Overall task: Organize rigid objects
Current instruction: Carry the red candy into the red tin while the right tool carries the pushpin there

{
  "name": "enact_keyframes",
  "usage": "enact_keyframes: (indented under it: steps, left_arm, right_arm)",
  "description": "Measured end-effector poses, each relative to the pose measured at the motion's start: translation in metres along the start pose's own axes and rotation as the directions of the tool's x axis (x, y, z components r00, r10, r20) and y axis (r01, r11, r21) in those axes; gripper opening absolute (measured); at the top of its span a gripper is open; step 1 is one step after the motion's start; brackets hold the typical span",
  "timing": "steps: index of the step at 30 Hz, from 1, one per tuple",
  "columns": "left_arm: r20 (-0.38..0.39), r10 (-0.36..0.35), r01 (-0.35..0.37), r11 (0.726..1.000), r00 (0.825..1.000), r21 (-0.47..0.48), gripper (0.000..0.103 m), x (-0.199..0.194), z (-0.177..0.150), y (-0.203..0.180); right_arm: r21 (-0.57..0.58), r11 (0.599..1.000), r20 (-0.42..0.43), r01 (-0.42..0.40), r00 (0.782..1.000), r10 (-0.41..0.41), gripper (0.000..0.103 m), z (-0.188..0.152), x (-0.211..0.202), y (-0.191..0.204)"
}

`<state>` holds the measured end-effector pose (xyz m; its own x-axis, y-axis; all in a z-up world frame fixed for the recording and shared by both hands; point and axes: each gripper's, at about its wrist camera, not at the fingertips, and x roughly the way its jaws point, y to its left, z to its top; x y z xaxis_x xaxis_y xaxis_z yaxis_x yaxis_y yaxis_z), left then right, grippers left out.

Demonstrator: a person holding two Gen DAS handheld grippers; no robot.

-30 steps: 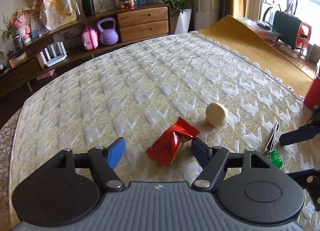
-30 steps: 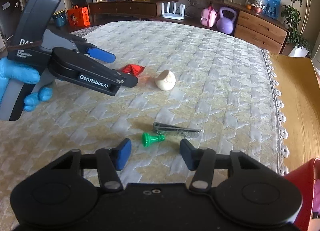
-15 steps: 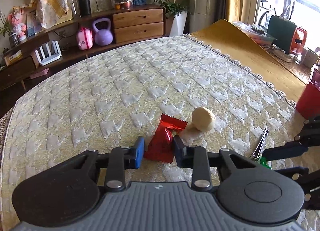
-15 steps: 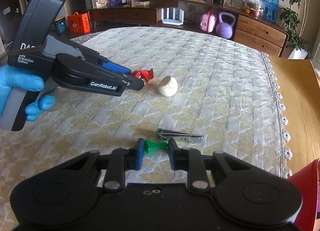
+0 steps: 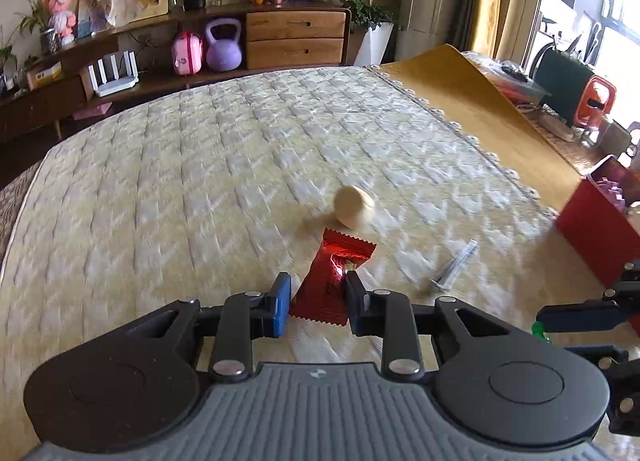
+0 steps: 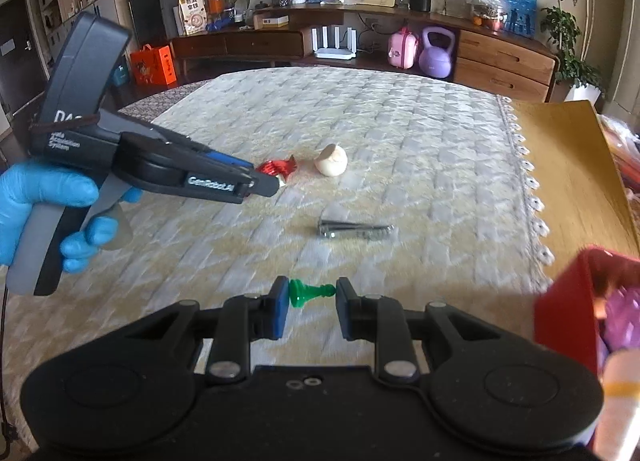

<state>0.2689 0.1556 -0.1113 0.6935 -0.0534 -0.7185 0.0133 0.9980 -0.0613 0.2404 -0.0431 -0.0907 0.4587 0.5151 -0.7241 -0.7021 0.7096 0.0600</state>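
Both grippers have closed and lifted since a second ago. Left gripper (image 5: 316, 299) pinches the red packet (image 5: 334, 275) low down; light, crinkly, slippery foil, so hold the filled middle. Right gripper (image 6: 312, 301) clamps the green pawn (image 6: 310, 292) end to end; stiff, smooth, may pivot.

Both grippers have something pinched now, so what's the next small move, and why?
Probably swing the right gripper with the green pawn toward the red bin: the bin is close on its right, while the left gripper with the red packet is farther away.
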Motion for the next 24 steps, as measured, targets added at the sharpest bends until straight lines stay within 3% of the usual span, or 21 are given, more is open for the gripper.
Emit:
enact_keyframes:
  steps: [7,24]
  left_arm:
    - [-0.040,0.016,-0.015,0.999,0.999,0.030,0.028,-0.035,-0.013,-0.034]
    - [-0.004,-0.094,0.094,0.992,0.996,0.089,0.028,-0.104,-0.022,-0.133]
  right_arm:
    - [0.032,0.999,0.016,0.016,1.000,-0.016,0.024,-0.016,-0.038,-0.005]
    - [0.118,0.989,0.090,0.089,0.991,-0.100,0.024,-0.057,-0.125,-0.039]
